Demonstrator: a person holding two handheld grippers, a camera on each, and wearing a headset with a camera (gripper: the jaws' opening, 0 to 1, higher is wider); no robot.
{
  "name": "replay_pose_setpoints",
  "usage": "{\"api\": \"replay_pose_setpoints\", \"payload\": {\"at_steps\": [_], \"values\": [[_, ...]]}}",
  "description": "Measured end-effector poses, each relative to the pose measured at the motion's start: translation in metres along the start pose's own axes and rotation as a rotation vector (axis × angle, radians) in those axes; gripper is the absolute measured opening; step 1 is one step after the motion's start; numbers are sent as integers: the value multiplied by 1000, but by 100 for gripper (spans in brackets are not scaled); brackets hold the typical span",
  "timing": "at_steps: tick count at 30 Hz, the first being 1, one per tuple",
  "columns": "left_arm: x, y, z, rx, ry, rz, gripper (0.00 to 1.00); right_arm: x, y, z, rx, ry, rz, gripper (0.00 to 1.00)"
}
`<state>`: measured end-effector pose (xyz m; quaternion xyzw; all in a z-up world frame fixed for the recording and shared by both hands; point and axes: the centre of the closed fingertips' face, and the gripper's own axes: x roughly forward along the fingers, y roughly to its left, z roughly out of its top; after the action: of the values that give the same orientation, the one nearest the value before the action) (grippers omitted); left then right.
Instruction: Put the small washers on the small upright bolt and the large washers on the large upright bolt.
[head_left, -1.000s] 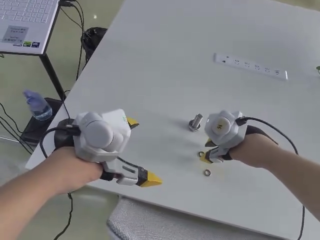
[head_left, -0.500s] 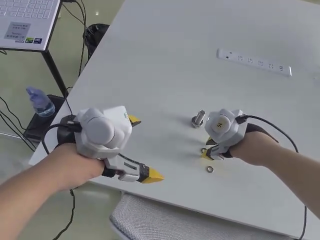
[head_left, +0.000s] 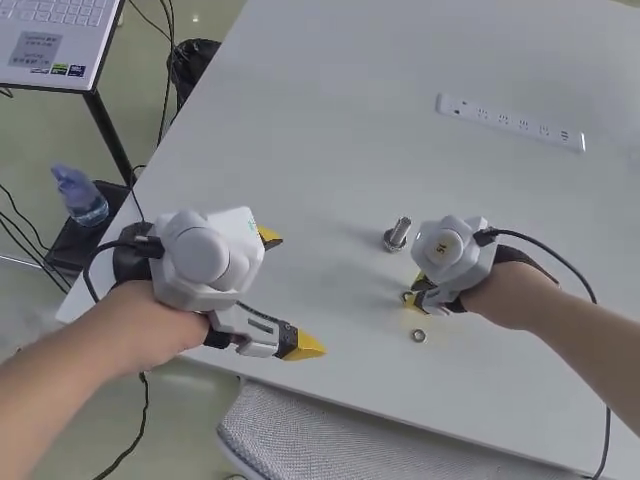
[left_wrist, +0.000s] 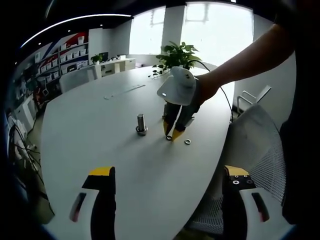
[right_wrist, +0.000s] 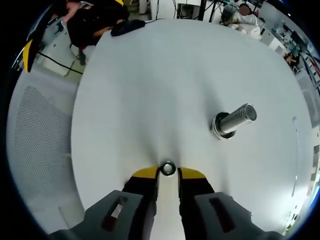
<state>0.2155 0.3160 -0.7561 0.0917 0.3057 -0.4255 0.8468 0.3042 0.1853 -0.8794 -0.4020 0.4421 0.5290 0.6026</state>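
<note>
A steel upright bolt (head_left: 397, 236) stands on the white table (head_left: 330, 120), with a flat ring at its base (right_wrist: 218, 128). My right gripper (head_left: 413, 300) points down at the table just in front of the bolt. It is shut on a small washer (right_wrist: 167, 168), which sits between the yellow fingertips (right_wrist: 145, 173). The left gripper view also has that washer (left_wrist: 170, 137) at the right gripper's tips. A second small washer (head_left: 418, 336) lies loose on the table beside it (left_wrist: 188, 142). My left gripper (head_left: 288, 292) hovers open at the table's near left edge, holding nothing (left_wrist: 168, 172).
A white power strip (head_left: 510, 122) lies at the far right of the table. A grey mesh chair (head_left: 300, 440) stands under the near edge. Off the table's left are a laptop on a stand (head_left: 50, 40), a plastic bottle (head_left: 78, 197) and cables.
The head camera has shifted a little. The right gripper stays low over the washer in front of the bolt, and the left gripper holds its place, still open.
</note>
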Motion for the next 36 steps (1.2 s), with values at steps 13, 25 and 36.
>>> {"api": "replay_pose_setpoints", "payload": {"at_steps": [13, 25, 36], "values": [[0, 1, -2, -2, 1, -3, 86, 0, 0, 1, 25, 118, 5, 15], [-2, 0, -4, -8, 4, -1, 85, -1, 0, -1, 74, 125, -6, 14], [-1, -1, -2, -11, -5, 8, 84, -2, -3, 0, 94, 100, -9, 12]]}}
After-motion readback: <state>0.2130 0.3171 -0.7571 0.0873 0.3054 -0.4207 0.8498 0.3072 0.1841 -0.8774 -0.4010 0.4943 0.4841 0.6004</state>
